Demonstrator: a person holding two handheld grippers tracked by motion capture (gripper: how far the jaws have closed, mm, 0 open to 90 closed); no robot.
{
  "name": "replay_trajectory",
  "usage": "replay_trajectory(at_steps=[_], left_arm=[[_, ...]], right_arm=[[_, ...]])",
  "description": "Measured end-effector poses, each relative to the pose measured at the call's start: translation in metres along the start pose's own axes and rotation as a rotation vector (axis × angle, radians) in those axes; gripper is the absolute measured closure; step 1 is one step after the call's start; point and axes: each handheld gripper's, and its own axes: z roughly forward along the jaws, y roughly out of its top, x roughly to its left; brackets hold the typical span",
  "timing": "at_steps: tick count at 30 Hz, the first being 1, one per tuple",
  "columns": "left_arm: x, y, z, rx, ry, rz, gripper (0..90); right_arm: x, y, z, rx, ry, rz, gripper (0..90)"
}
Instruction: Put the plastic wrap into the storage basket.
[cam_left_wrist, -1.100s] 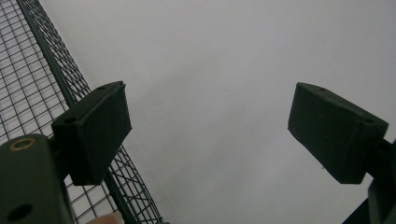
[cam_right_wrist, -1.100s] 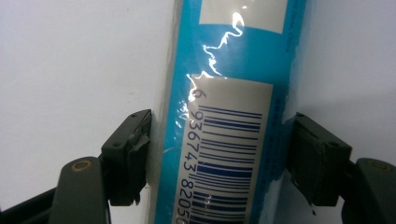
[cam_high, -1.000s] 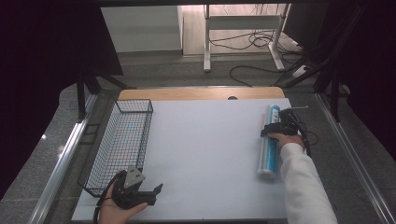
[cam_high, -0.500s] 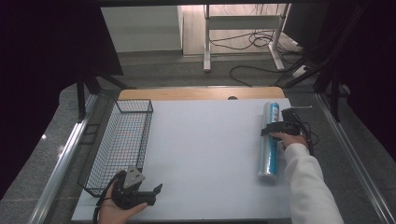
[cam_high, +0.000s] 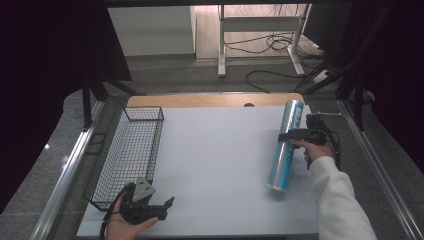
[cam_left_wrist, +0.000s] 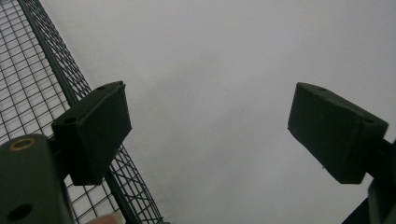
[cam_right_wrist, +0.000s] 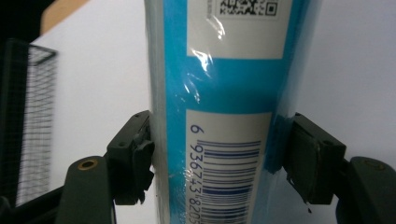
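Contact made: the right gripper (cam_high: 289, 136) has just been closing, and its pads now press both sides of the blue tube (cam_high: 284, 146), squeezing the shiny wrap beside the barcode in the right gripper view. Compared with a second ago, the tube's far end tips up off the bench (cam_high: 220, 165) while its near end seems to rest on the white surface, so the lift looks just begun. That reads as a secure grasp, with the carry yet to come. The wire basket (cam_high: 127, 155) sits well to the left of the tube, likely the destination. Near the basket's near corner, the left gripper (cam_high: 165, 206) lies idle in the person's hand, jaws spread wide with nothing between them, only bare bench and basket mesh beyond in the left gripper view.
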Motion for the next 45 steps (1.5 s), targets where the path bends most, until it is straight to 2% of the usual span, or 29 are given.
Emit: replay_trajectory(at_steps=[7, 10, 21, 28, 37, 45], left_arm=[[0.000, 0.000, 0.000, 0.000, 0.000, 0.000, 13.2], [0.000, 0.000, 0.000, 0.000, -0.001, 0.000, 13.2], [0.000, 0.000, 0.000, 0.001, -0.001, 0.004, 13.2], [0.000, 0.000, 0.000, -0.001, -0.001, 0.004, 13.2], [0.000, 0.000, -0.001, -0.005, -0.001, 0.003, 13.0], [0.001, 0.000, -0.002, -0.006, -0.013, -0.015, 12.7]], right_arm=[[0.008, -0.003, -0.005, -0.027, 0.100, -0.027, 32.3], [0.012, -0.005, -0.006, -0.029, 0.134, -0.021, 32.4], [0.029, -0.018, -0.003, -0.017, 0.171, -0.057, 32.3], [0.045, -0.030, 0.000, 0.000, 0.230, -0.084, 32.3], [0.072, -0.051, 0.009, 0.040, 0.313, -0.140, 32.3], [0.093, -0.066, 0.017, 0.068, 0.367, -0.220, 32.3]])
